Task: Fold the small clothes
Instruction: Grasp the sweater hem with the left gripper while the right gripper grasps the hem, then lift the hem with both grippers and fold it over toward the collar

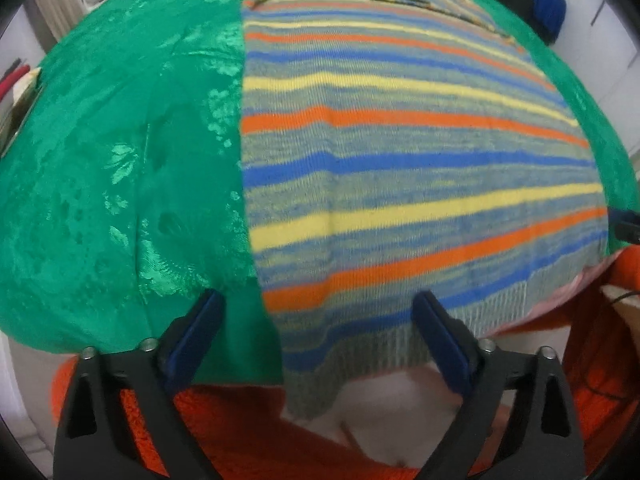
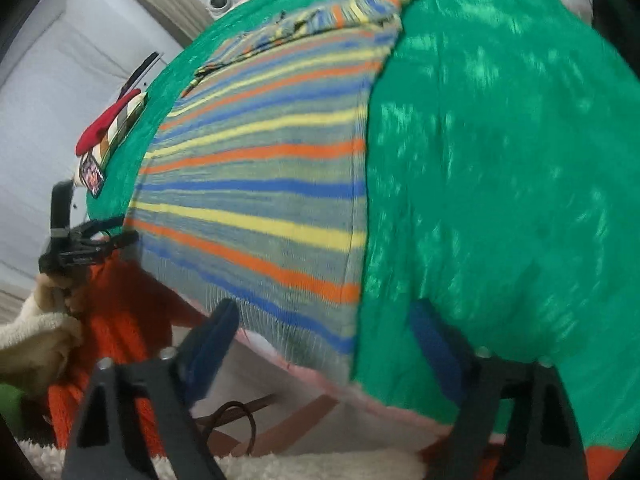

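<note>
Your left gripper (image 1: 318,336) hangs with its blue-padded jaws spread wide and nothing pinched between them; the hem of the striped knit garment (image 1: 400,168) shows in the gap between the pads, but neither pad presses on it. That hem droops over the near edge of the table, and one corner of it hangs lower still, in front of your orange knit clothing (image 1: 240,432). From there the garment lies flat on the green patterned tablecloth (image 1: 120,160), running away from you toward the far edge, where a folded-over strip of the same striped fabric lies across its top. Its left side forms a straight line with bare green cloth beside it. Your right gripper (image 2: 326,336) is likewise spread and holds nothing; its left pad sits over the hem at the near edge, its right pad over bare green cloth. In the right wrist view the garment's right side is a straight edge, and your left gripper appears just beside the garment's near left corner. A red item (image 2: 106,124) sits at the table's left edge.
</note>
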Demonstrator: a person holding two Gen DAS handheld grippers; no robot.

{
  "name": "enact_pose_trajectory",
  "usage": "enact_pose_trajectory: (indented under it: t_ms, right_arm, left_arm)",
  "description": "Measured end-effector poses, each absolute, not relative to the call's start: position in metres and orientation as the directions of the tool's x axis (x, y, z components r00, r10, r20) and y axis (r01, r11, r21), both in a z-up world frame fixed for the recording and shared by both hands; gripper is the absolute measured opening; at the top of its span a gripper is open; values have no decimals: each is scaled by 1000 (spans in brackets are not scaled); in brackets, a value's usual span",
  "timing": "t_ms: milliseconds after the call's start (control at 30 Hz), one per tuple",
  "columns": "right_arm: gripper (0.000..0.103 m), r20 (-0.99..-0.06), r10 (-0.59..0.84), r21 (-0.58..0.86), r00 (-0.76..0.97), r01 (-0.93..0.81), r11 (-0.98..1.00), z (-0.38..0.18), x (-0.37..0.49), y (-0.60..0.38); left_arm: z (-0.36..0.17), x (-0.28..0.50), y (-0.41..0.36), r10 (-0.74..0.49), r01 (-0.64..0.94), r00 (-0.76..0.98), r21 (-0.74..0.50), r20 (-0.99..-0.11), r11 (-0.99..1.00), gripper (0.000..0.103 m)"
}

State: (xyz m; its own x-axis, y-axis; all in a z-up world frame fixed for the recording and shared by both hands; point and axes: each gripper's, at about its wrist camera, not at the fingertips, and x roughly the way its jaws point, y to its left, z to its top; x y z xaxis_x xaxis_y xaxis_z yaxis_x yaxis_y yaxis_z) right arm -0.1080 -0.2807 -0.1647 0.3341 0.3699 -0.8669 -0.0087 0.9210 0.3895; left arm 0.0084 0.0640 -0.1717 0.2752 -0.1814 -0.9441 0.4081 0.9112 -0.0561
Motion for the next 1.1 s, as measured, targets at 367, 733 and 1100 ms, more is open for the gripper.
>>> enact_pose_trajectory:
  t_ms: [367,733,1100]
  right_arm:
    - [6,-844,454,463,285,-40,886,-157,-94,-272]
    - [6,-697,509,576,506,-27,817,-96,6,-320]
    - [39,-613,368,671,699,215,710,-128,212,-406]
  left_arm:
    - [-160,5,65,-252,423,146,-170,-957,890,4]
    - [-81,144,79,-499,347,312,-392,-809,852,4]
    - [-92,341,52,-405,91,497,-418,-767,904,67]
